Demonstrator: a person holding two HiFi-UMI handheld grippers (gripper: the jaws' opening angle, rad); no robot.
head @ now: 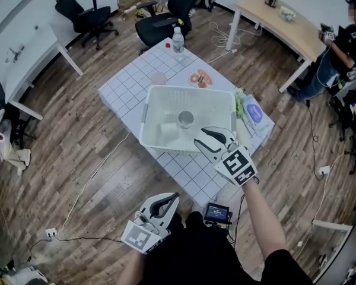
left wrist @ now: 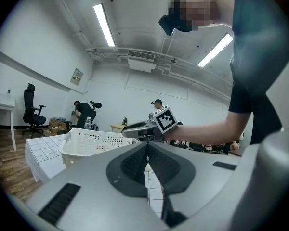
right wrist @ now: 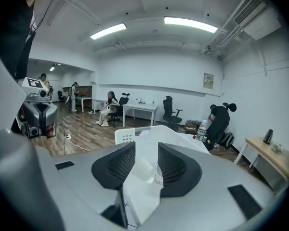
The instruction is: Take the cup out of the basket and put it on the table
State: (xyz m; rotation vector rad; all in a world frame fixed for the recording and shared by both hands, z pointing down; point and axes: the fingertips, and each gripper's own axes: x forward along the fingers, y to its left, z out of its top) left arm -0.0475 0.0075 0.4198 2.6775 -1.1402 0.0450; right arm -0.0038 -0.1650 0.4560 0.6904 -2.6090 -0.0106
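A white perforated basket [head: 147,113] stands on the white checked table [head: 124,88]. Inside it an upright grey-white cup [head: 185,119] sits near the middle, with a small white box [head: 168,129] to its left. My right gripper [head: 200,140] hovers over the basket's near right rim, jaws open and empty. In the right gripper view the cup [right wrist: 157,173] shows low in the gap between the pads [right wrist: 116,167], beyond the basket rim [right wrist: 130,137]. My left gripper [head: 171,199] hangs low, short of the table, shut and empty; it looks at the basket [left wrist: 94,141] from the side.
On the table's far side stand a water bottle [head: 178,40], a pink cup [head: 158,78] and a plate of orange food [head: 200,79]. A blue packet [head: 253,113] and something green [head: 240,104] lie right of the basket. Office chairs, desks and a floor cable [head: 101,171] surround the table.
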